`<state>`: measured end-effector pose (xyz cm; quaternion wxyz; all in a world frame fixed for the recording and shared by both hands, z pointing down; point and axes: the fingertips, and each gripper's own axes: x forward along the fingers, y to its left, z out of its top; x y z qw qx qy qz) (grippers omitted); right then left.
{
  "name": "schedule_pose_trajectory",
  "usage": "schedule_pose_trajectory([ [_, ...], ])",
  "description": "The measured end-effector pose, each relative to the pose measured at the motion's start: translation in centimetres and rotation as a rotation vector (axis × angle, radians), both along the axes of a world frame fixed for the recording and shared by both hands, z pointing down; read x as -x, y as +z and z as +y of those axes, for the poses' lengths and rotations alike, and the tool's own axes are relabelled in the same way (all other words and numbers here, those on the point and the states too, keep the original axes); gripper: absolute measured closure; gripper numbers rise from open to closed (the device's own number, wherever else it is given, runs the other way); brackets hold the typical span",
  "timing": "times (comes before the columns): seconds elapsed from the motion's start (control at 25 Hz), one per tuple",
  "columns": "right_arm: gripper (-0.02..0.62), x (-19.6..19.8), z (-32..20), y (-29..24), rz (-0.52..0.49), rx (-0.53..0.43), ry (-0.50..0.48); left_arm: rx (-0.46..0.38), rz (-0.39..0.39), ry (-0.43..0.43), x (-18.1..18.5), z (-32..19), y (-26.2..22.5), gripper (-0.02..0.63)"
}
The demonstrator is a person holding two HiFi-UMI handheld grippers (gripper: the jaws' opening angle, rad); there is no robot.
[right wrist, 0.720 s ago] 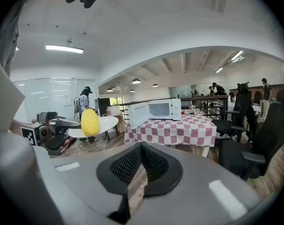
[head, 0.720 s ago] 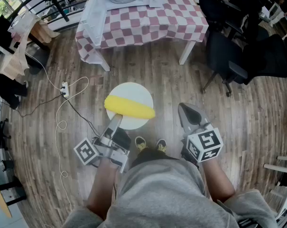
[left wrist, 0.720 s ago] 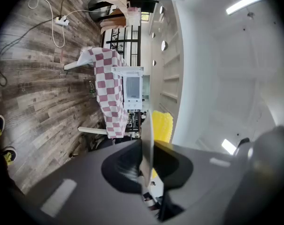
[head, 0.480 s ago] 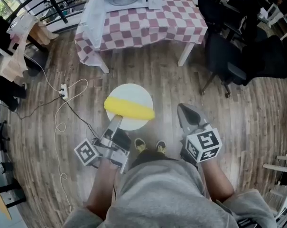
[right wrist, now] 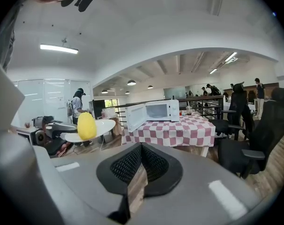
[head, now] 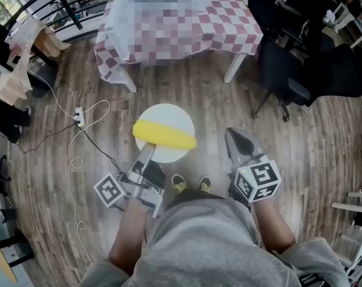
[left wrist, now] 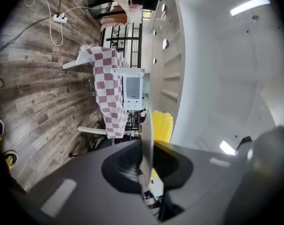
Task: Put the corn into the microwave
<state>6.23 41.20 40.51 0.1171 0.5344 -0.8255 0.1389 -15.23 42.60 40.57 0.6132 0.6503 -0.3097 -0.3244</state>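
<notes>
In the left claw, plate and corn sit unmoved.

The corn is uniformly bright yellow and the plate plain white, as is the microwave. The tablecloth carries a red-and-white check; the floor shows grey-brown wood-grain planks. The chairs are black, the shoes yellow with black, the person's clothing light grey and unpatterned.
</notes>
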Motion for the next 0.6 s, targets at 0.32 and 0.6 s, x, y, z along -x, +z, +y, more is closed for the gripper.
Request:
schedule_pose_trajectory([
  [0.32,0.597,2.3,0.0,0.1,0.03,-0.004,0.018,0.003,0.014,0.015,2.4,-0.2,0.4,0.561],
  [0.6,0.597,3.9,0.1,-0.2,0.043,-0.008,0.017,0.003,0.017,0.003,4.4,-0.4,0.7,0.561],
])
